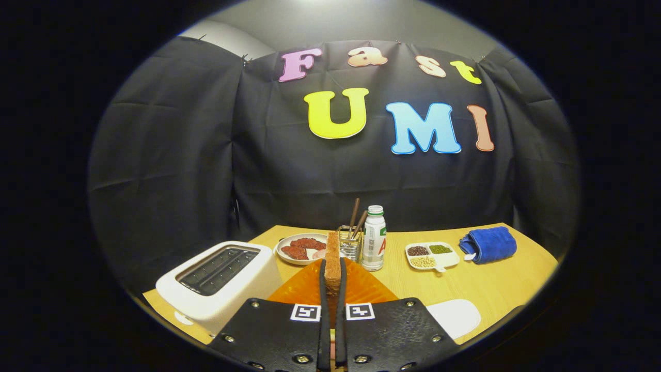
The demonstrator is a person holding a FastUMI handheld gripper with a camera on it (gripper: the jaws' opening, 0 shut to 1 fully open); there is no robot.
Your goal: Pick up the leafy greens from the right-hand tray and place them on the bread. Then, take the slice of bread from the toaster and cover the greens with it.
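Bread slice point(332, 262) stood upright on edge, clamped between the two fingers of the tongs point(332, 281), both fingers pressed on its faces and closed nearly all the way. Slice was held aloft over the orange tray point(369, 292) just ahead of the fingers. Toaster point(219, 279) sat to the left of the fingers, slots showing no bread. Leafy greens and the base bread could not be made out; the fingers and mount covered whatever lay directly below. White tray point(457, 316) to the right of the fingers looked bare where it showed. Beyond the fingers: plate of red slices point(302, 249), utensil holder point(350, 243), bottle point(374, 238), divided dish of beans point(431, 256), blue towel point(488, 244).

Risks, as judgement: grip was on a thin edge-on slice, so it could pivot or slip out when tilted flat. Target was hidden under the tongs, so the drop could land offset and leave greens uncovered. Squeezing harder could crush or crumble the slice.
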